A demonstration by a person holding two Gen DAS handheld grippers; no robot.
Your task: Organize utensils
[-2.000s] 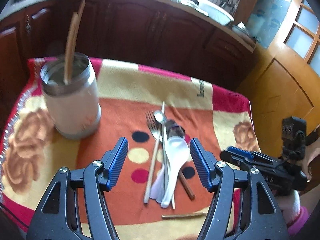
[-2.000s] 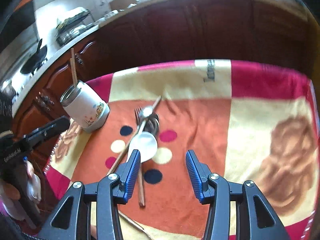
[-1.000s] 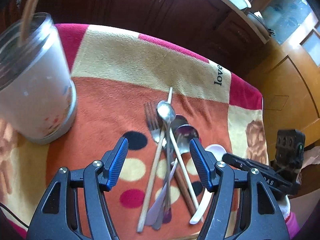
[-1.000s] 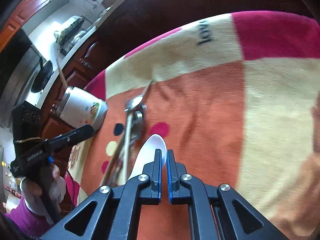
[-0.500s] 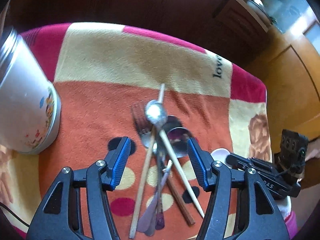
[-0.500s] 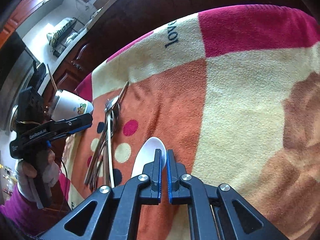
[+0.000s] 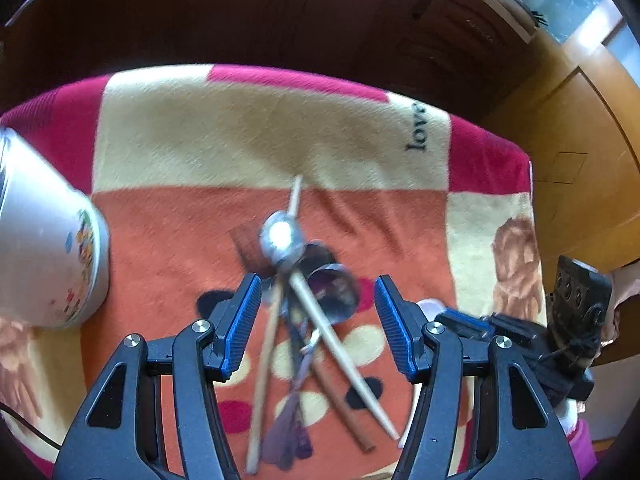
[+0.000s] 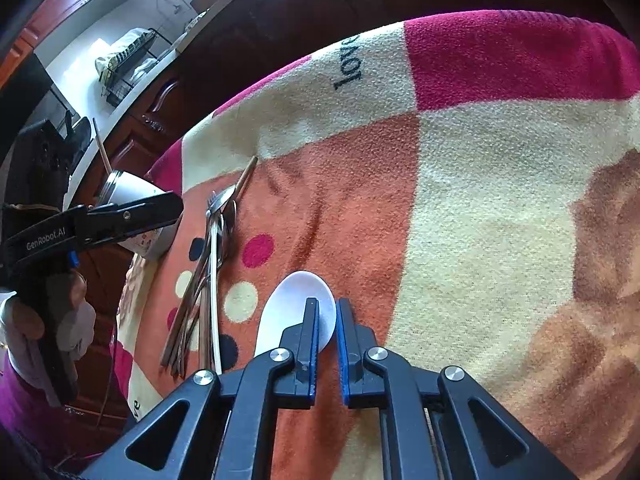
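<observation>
Left gripper (image 7: 316,288) fingers wide over the cutlery pile (image 7: 296,332), frame centre. Right gripper (image 8: 327,312) fingers nearly closed at the white spoon (image 8: 292,296) bowl edge, lower centre, grip unclear tbh. Spoon's prob light, stiff, slick, so pinch the handle imo.

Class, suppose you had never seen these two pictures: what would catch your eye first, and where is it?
Probably the tangled pile of utensils on the orange middle of the bright patchwork blanket, with the left gripper open over it. Next, the white spoon, apart on the pile's right, at the tips of the right gripper.
</observation>
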